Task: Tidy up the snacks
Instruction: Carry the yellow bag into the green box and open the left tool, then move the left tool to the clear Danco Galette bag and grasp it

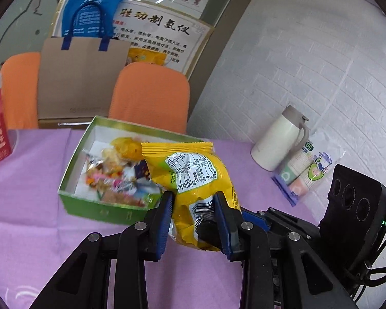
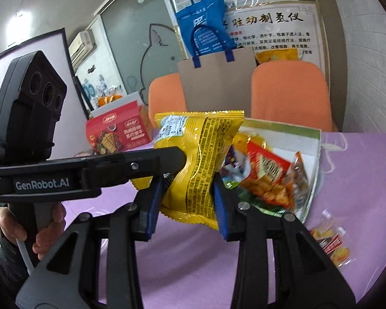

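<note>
Yellow snack bag (image 1: 193,180) sits between both pairs of fingers at once. Left gripper (image 1: 193,221) pinches its lower part, blue pads pressed into the foil on either side; top seal sticks up past the fingertips. Right gripper (image 2: 187,200) also clamps the same bag, mid-body, bottom seam hanging just below the pads. Bag is off the purple tabletop (image 1: 25,206). Green box (image 1: 100,208) full of snacks lies just beyond the fingers. One loose packet (image 2: 330,242) right of the right fingers.
</note>
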